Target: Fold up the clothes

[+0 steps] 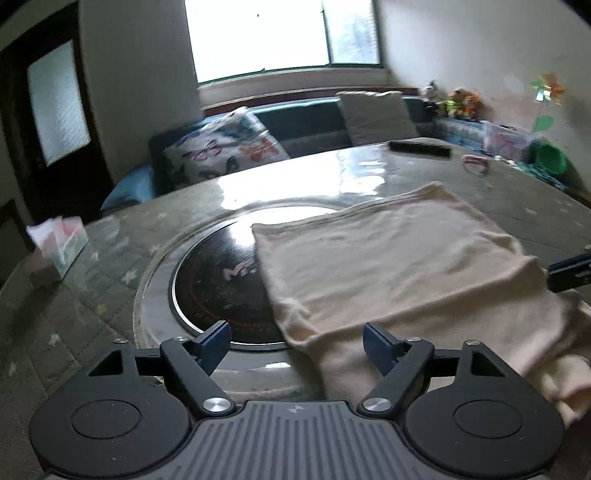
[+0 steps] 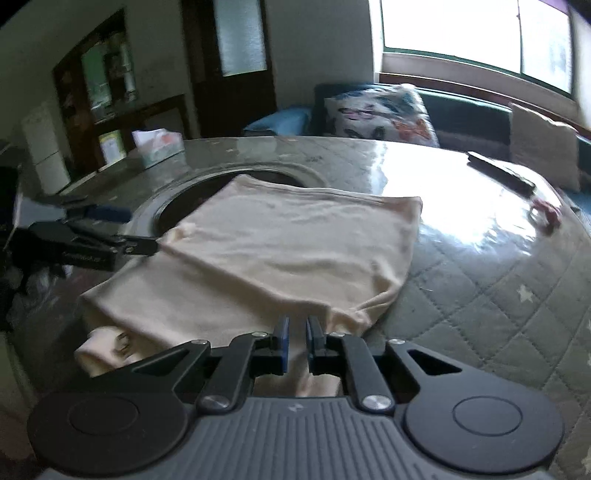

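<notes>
A cream garment [image 1: 399,266] lies folded over on the round table [image 1: 110,295], filling the centre and right of the left wrist view and partly covering the dark round cooktop [image 1: 218,284] set into the table's middle. Its top layer is fairly flat; a looser bundle of the same cloth trails toward the lower right of that frame.

The left gripper [image 1: 295,341] sits low at the bottom of its view, angled down toward the table, its blue fingers [image 1: 216,341] spread wide. The left one hangs over the cooktop's rim, the right one over the near edge of the cloth, and nothing is pinched between them.

In the right wrist view the right gripper [image 2: 295,339] also tilts downward at the bottom centre, with its fingers drawn narrow, only a slim gap showing. Cream cloth runs beneath and between them at the near hem, but I cannot tell if it is truly pinched. The left gripper also shows at the left edge of that frame, reaching in level with the garment's left corner.

A tissue box [image 2: 159,146] stands on the far side of the table, and a dark remote [image 2: 498,171] lies toward the upper right, near the bright window [image 2: 476,33].
</notes>
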Available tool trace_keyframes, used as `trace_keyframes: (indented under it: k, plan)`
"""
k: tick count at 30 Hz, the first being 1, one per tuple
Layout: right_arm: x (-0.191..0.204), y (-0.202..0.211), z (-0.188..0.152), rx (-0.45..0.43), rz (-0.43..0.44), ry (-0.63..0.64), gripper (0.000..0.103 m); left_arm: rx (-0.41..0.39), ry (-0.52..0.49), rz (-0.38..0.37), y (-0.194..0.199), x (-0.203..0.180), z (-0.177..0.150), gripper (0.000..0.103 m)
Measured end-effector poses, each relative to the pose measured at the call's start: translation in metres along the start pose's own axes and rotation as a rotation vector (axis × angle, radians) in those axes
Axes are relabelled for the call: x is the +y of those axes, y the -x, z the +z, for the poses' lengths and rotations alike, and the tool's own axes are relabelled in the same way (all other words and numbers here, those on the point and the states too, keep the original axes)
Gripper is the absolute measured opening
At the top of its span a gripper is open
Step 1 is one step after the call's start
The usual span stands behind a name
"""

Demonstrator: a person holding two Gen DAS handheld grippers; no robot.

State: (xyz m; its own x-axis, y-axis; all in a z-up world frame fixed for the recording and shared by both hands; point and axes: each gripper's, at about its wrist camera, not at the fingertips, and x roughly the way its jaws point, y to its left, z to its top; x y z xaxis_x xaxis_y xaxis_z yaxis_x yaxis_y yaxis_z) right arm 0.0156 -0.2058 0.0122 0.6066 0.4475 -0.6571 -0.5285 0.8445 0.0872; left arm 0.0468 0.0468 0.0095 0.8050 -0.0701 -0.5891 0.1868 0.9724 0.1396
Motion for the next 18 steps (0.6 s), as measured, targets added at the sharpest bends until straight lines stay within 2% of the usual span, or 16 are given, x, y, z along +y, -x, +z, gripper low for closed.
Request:
trace_keyframes:
  k: [2, 8, 12, 15, 18]
  plan:
    - [0.006, 0.006, -0.003, 0.007, 0.023, 0.038, 0.009, -0.014, -0.040, -0.012, 0.009, -0.009, -0.004, 0.087]
    - [0.014, 0.013, -0.021, 0.044, 0.026, 0.104, 0.010, -0.007, -0.165, 0.013, 0.024, -0.029, -0.026, 0.087]
    - [0.018, 0.019, -0.015, 0.005, 0.017, 0.126, 0.010, -0.005, -0.195, 0.009, 0.034, -0.031, -0.034, 0.087]
    - [0.017, 0.010, -0.004, -0.044, -0.002, 0.122, 0.010, -0.026, -0.235, 0.007, 0.045, -0.034, -0.037, 0.087]
    - [0.010, -0.005, 0.004, -0.051, -0.012, 0.088, 0.010, -0.035, -0.276, -0.012, 0.058, -0.035, -0.041, 0.086]
